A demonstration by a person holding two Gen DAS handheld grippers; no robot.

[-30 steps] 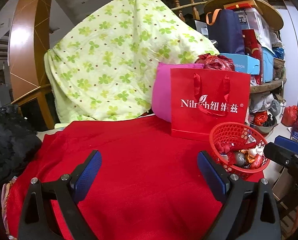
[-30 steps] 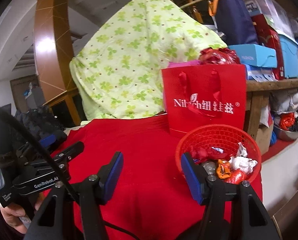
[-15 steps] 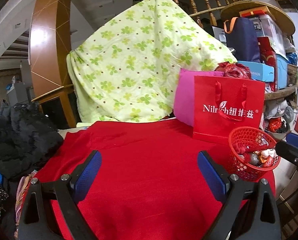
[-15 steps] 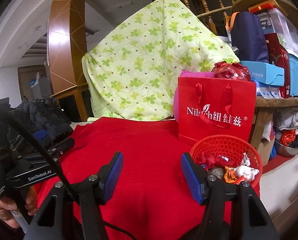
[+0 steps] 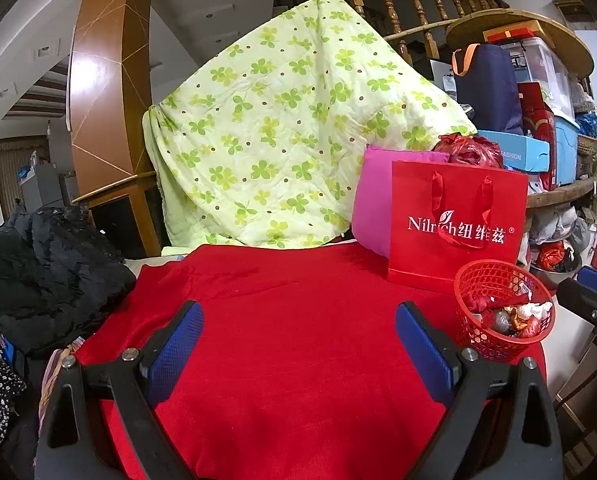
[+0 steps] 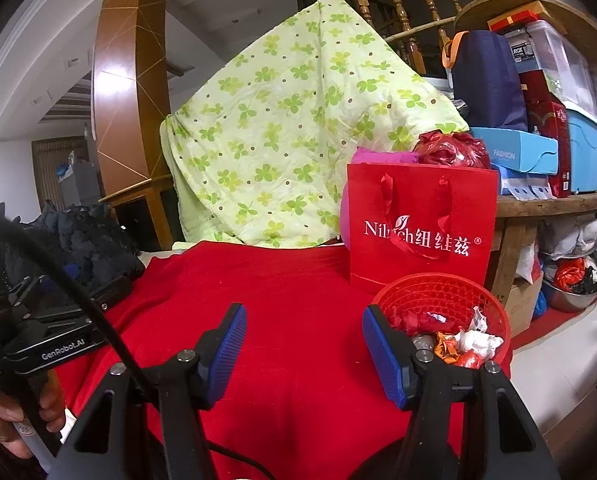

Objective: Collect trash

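A red mesh basket (image 5: 494,280) (image 6: 438,292) sits at the right edge of a table under a red cloth (image 5: 290,320) (image 6: 282,300). Crumpled wrappers (image 5: 514,318) (image 6: 468,342), red, white and orange, fill its bottom. My left gripper (image 5: 298,326) hangs open above the cloth with nothing between its blue pads; the basket lies to its right. My right gripper (image 6: 303,336) is open and empty too, its right fingertip overlapping the basket's near rim in the right wrist view. The left tool's body (image 6: 50,344) and a hand holding it show at the left.
A red paper bag (image 5: 456,224) (image 6: 418,232) stands just behind the basket, with a pink cushion (image 5: 378,196) and a clover-print quilt (image 5: 282,140) behind it. Black clothing (image 5: 38,264) is heaped at the left. Cluttered shelves (image 5: 538,128) stand at the right.
Both grippers have pulled back and risen a little, so the table, bag and basket look smaller and farther. The basket has slid rightward in both views. Both grippers stay as open as before.
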